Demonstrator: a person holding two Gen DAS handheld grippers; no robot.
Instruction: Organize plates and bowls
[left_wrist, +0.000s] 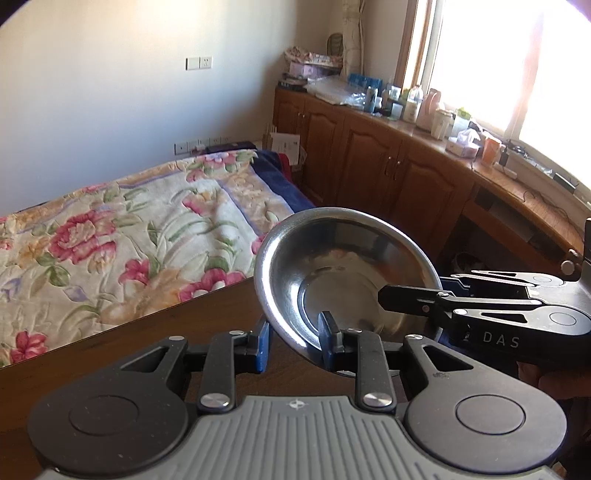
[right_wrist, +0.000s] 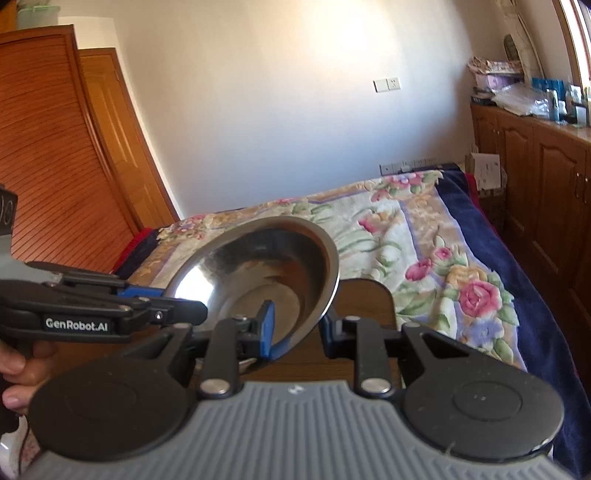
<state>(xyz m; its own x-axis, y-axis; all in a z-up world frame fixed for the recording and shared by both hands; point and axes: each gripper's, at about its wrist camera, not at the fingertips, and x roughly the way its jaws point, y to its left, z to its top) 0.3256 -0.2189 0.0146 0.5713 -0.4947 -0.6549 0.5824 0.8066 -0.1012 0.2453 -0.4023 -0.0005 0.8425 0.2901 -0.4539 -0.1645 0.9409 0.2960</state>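
A steel bowl (left_wrist: 343, 258) hangs tilted above the corner of a dark wooden table (left_wrist: 147, 332). My left gripper (left_wrist: 295, 336) straddles its near-left rim, one blue pad outside the wall and the other finger inside, shut on it. My right gripper (left_wrist: 417, 291) comes in from the right and clamps the opposite rim. In the right wrist view the same bowl (right_wrist: 258, 258) leans left, its wall between the right gripper's (right_wrist: 297, 326) fingers. The left gripper (right_wrist: 173, 302) bites the bowl's left edge there. No plate is in sight.
A bed with a floral quilt (left_wrist: 129, 236) lies just beyond the table (right_wrist: 369, 295). Wooden cabinets (left_wrist: 388, 173) with a cluttered top run along the right under a bright window. A louvred wardrobe (right_wrist: 48, 166) stands at the left. A hand (right_wrist: 18, 369) grips the left tool.
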